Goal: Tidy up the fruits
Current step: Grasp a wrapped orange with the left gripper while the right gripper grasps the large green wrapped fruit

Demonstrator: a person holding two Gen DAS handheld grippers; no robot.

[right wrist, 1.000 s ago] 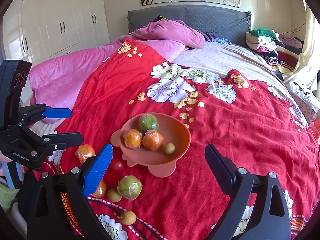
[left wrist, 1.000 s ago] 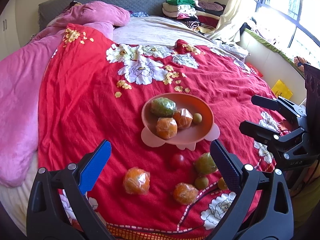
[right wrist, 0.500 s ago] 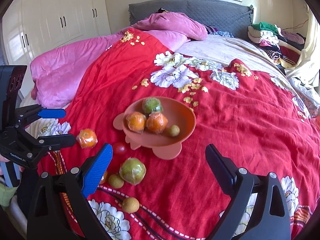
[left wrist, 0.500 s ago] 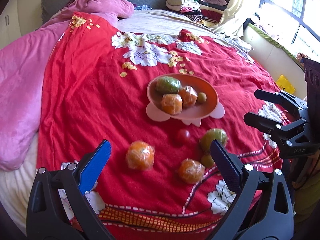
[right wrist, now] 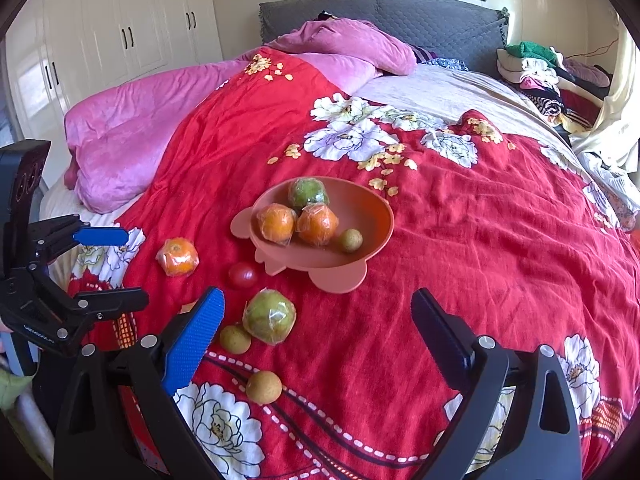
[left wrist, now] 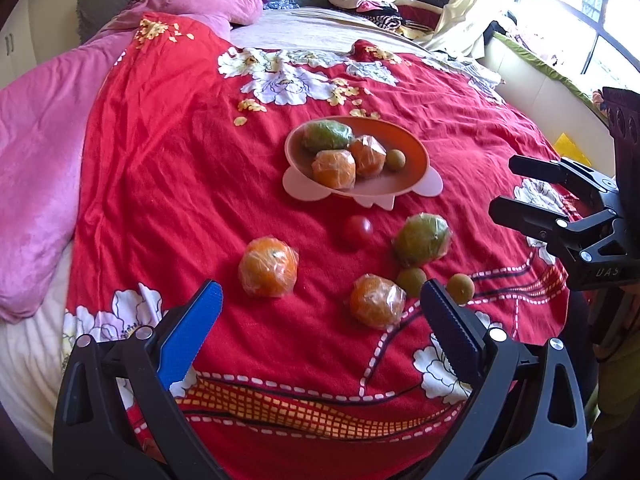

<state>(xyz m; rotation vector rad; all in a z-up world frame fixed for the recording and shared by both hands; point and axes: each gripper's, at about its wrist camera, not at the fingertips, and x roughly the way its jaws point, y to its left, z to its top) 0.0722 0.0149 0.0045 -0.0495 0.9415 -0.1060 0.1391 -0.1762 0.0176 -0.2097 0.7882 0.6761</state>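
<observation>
An orange bowl (left wrist: pixel 416 148) (right wrist: pixel 372 208) on the red bedspread holds two wrapped oranges, a green fruit and a small brown fruit. Loose on the spread lie a wrapped orange (left wrist: pixel 268 266) (right wrist: pixel 178 257), a second wrapped orange (left wrist: pixel 376 300), a tomato (left wrist: pixel 357 229) (right wrist: pixel 243 275), a wrapped green fruit (left wrist: pixel 422 238) (right wrist: pixel 269 316) and two small brown fruits (left wrist: pixel 412 279) (left wrist: pixel 460 287). My left gripper (left wrist: pixel 320 300) is open and empty, just before the two loose oranges. My right gripper (right wrist: pixel 316 308) is open and empty, near the green fruit.
The red flowered bedspread (left wrist: pixel 160 160) covers the bed. A pink quilt (right wrist: pixel 132 136) lies at the left. Folded clothes (right wrist: pixel 536 68) are piled by the grey headboard (right wrist: pixel 400 12). White wardrobes (right wrist: pixel 120 36) stand left; a window (left wrist: pixel 580 8) is at the right.
Both grippers have moved forward and lower toward the loose fruits, which now appear larger and nearer. Both stay open. No fruit has moved.
</observation>
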